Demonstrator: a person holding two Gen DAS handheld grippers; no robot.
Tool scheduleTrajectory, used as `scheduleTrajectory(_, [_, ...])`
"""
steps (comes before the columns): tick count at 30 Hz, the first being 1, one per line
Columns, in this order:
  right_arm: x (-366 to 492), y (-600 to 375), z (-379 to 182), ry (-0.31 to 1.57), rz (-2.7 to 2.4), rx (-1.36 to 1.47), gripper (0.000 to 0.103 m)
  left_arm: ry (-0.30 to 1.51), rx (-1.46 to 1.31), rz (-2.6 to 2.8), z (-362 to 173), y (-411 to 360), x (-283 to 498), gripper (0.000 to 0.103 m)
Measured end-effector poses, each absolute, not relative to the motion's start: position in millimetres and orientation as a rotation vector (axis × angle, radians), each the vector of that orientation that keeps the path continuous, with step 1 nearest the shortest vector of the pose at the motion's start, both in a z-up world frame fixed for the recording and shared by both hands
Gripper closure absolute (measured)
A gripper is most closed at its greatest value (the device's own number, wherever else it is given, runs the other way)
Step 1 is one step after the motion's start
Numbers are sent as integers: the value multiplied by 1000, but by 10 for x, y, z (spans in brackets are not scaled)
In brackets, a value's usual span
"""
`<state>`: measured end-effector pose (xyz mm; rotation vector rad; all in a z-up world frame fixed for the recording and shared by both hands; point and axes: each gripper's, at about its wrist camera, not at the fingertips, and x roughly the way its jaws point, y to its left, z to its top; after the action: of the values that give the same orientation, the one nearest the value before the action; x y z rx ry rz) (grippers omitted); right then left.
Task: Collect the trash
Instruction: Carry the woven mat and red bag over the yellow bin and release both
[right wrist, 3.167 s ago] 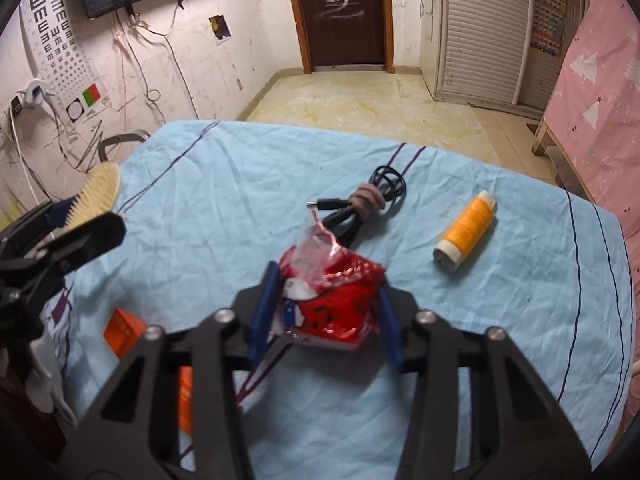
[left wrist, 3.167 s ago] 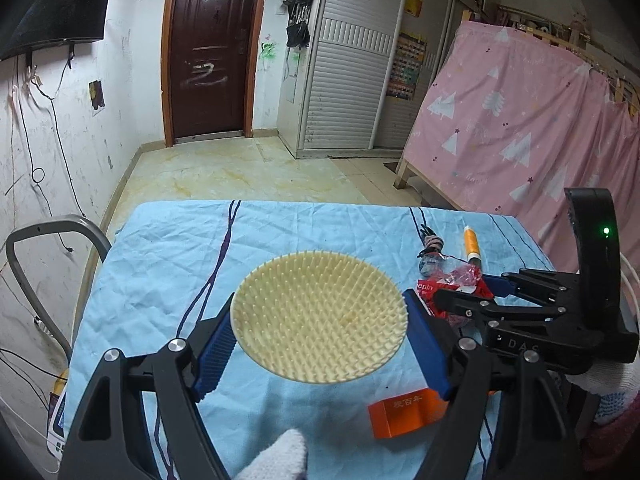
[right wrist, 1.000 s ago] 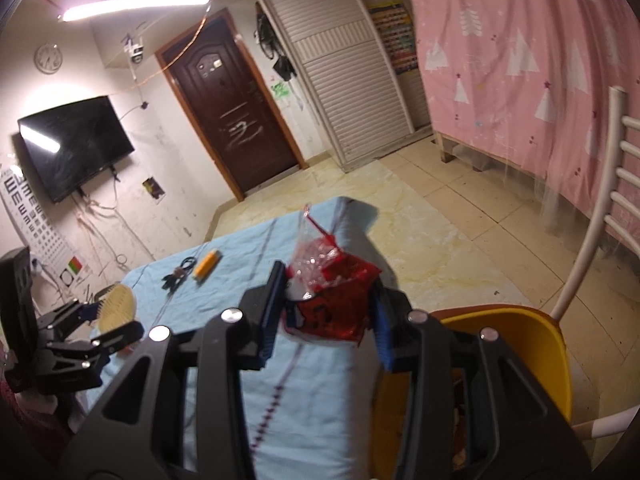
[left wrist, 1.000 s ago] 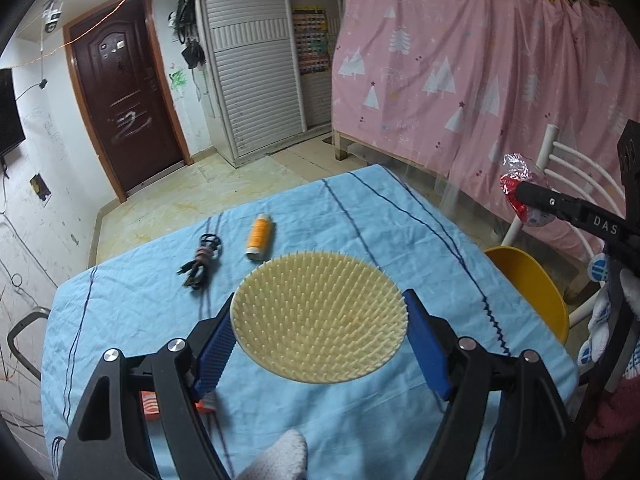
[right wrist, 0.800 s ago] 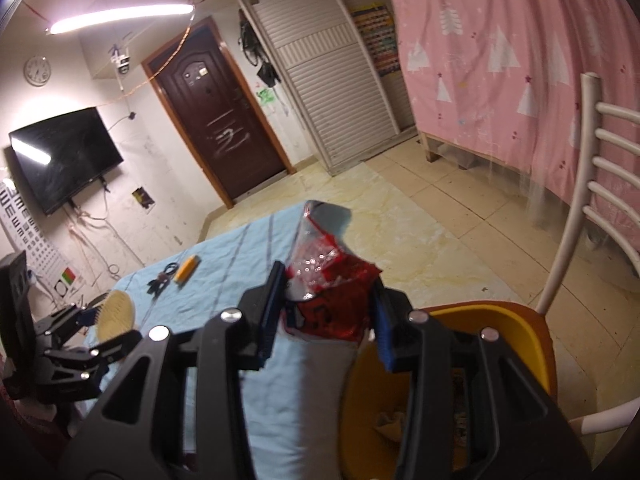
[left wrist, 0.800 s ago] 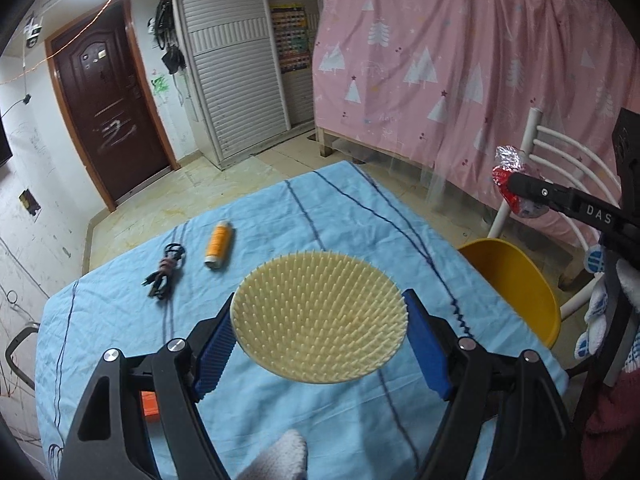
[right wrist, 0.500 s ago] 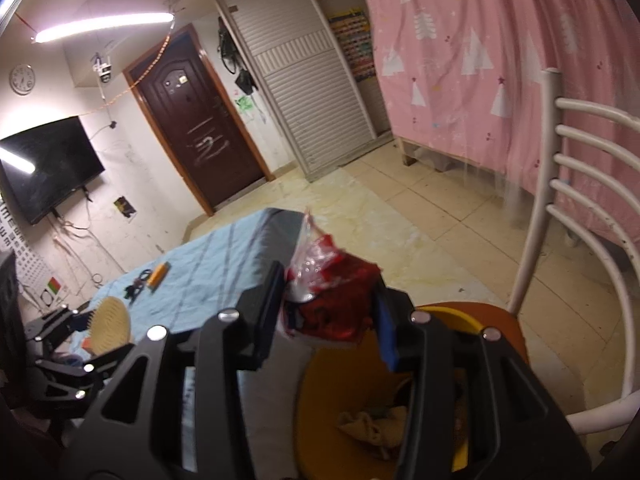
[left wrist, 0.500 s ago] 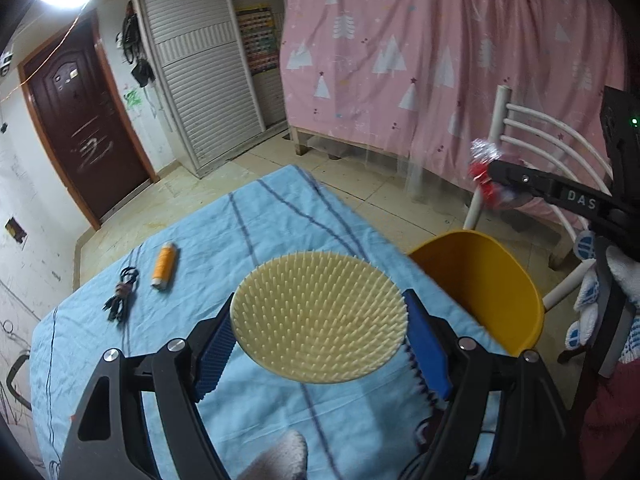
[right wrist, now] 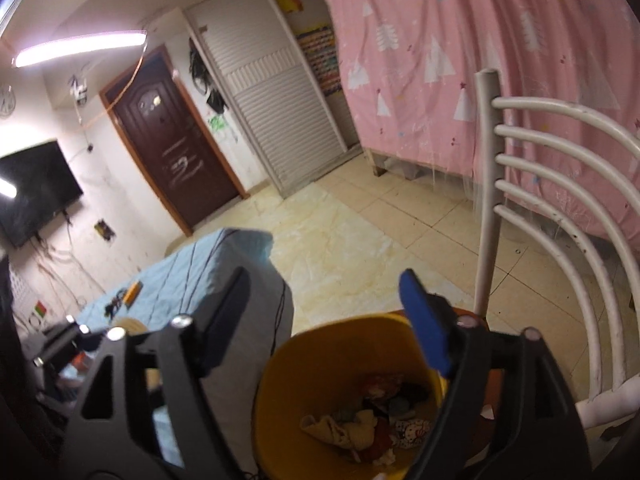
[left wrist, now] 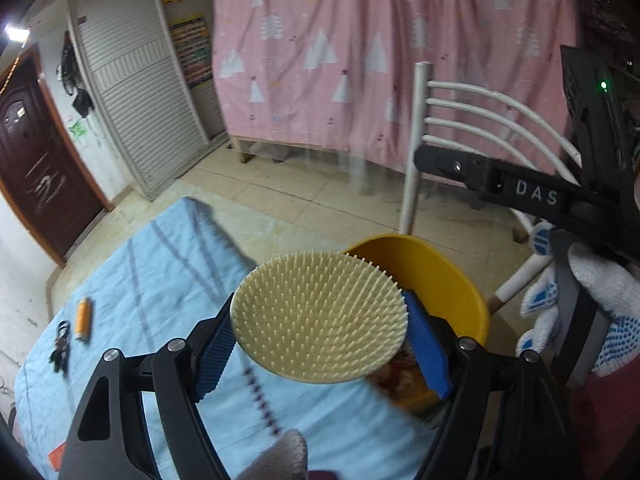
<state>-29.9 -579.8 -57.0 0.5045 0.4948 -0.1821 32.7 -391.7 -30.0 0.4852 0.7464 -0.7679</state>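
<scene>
My left gripper (left wrist: 320, 316) is shut on a round cream bristle brush (left wrist: 316, 320), held above the table's right edge beside the yellow bin (left wrist: 448, 280). In the right wrist view my right gripper (right wrist: 324, 280) hangs over the yellow bin (right wrist: 320, 360); its jaws are opening wide with nothing between them. Inside the bin, a red wrapper (right wrist: 380, 384) lies on top of several crumpled scraps. One of the right gripper's fingers (left wrist: 452, 166) shows from the side in the left wrist view, held by a white gloved hand (left wrist: 600, 292).
The bin stands on a white slatted chair (right wrist: 560, 208). On the table's blue cloth (left wrist: 152, 280) lie an orange tube (left wrist: 82, 314), a black cable (left wrist: 60, 346) and an orange box (left wrist: 58, 460). A pink curtain (left wrist: 400, 60) hangs behind the chair.
The right jaws have opened and the red wrapper has dropped out of them into the bin. Both grippers have swung from the table toward the yellow bin and chair.
</scene>
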Motion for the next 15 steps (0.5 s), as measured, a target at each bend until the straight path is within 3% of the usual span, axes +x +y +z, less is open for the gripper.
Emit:
scheduleTrajectory(8, [-352,-5856,-548,470,-182,527,24,777,454,-844,-373,-4236,275,31])
scheduleTrajectory(10, [-346,-5852,-547,468,-180,527,24,776,458,-854,-385,-4267,246,22])
scheduleTrajectory(15, [-350,-5849,-550,463,-179,529,24,775,453,-842,-373,-4245,242,19])
